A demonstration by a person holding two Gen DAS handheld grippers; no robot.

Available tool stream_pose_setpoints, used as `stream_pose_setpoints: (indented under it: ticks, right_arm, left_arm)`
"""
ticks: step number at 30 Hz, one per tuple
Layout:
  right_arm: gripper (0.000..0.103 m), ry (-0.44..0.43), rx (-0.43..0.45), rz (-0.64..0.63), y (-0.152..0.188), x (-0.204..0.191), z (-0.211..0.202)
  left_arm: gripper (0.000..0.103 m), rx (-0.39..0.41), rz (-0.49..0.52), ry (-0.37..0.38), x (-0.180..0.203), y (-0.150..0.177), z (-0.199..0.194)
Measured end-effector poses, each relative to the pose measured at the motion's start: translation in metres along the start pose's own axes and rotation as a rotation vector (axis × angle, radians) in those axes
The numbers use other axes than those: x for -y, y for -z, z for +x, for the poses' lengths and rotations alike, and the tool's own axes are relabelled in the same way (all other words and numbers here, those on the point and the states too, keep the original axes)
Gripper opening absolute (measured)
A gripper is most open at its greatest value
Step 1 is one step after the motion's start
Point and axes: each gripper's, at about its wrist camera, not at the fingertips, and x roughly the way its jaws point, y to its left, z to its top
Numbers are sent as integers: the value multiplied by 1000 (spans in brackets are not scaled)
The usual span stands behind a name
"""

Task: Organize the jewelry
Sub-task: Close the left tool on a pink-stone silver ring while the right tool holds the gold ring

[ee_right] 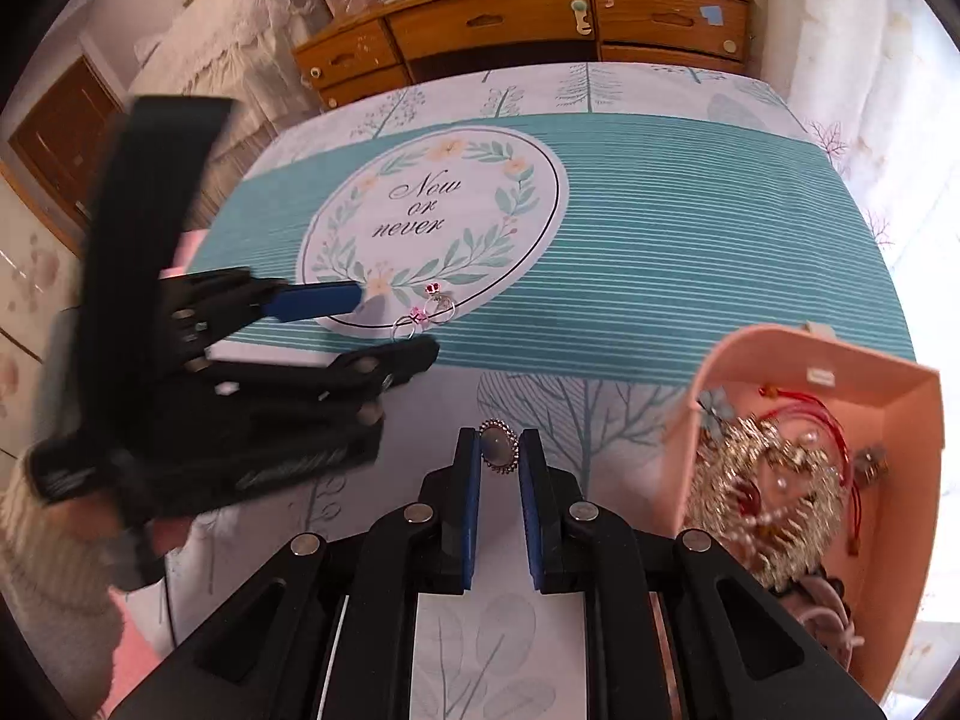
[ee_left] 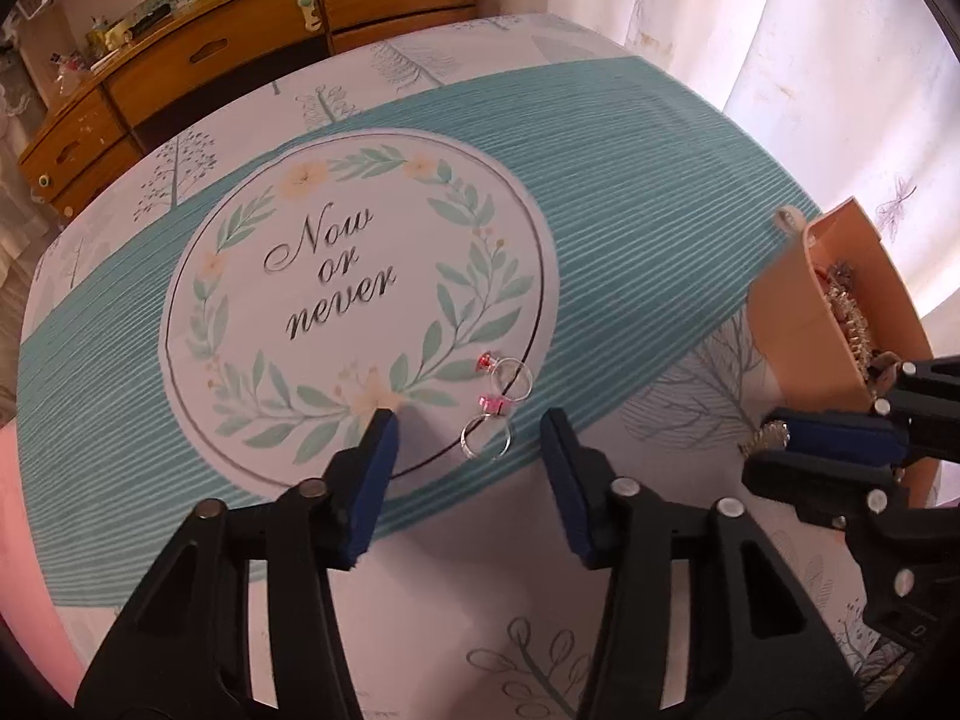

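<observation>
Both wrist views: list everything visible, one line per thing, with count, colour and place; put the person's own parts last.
Small silver rings with pink stones: two, silver and pink, side by side on the cloth at the edge of the printed circle.
Oval grey-stone ring with a beaded silver rim: one, grey and silver, held between the right fingers.
Peach open jewellery box: one, peach, right side of the table.
Tangled jewellery: a heap, gold, red and pearl, inside the box.
Teal striped tablecloth with a "Now or never" wreath print: one, teal and white, covering the table.
Wooden dresser: one, brown, behind the table.
Left gripper: black with blue pads, open over the two rings.
Right gripper: black with blue pads, shut on the oval ring.
</observation>
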Motion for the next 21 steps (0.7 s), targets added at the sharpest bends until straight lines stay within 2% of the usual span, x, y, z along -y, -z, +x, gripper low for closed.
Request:
stream_pose_setpoints:
  ticks: [1, 6, 7, 11, 15, 21]
  right_arm:
    - [13, -4, 7, 4, 2, 1, -4]
    - [13, -32, 19, 18, 12, 4, -15]
    - [13, -34, 22, 18, 13, 4, -17]
    - [13, -42, 40, 31, 18, 9, -26]
    - [13, -49, 59, 48, 24, 17, -41]
    - [13, -50, 118, 100, 41, 42, -79]
  left_arm:
    - [35, 2, 5, 5, 0, -1, 1]
    - [20, 13, 35, 21, 5, -3, 2]
    - [13, 17, 46, 21, 7, -2, 2]
    - [13, 22, 59, 3, 11, -2, 0]
    - [12, 21, 25, -16, 9, 1, -4]
    - [12, 54, 8, -14, 14, 16, -44]
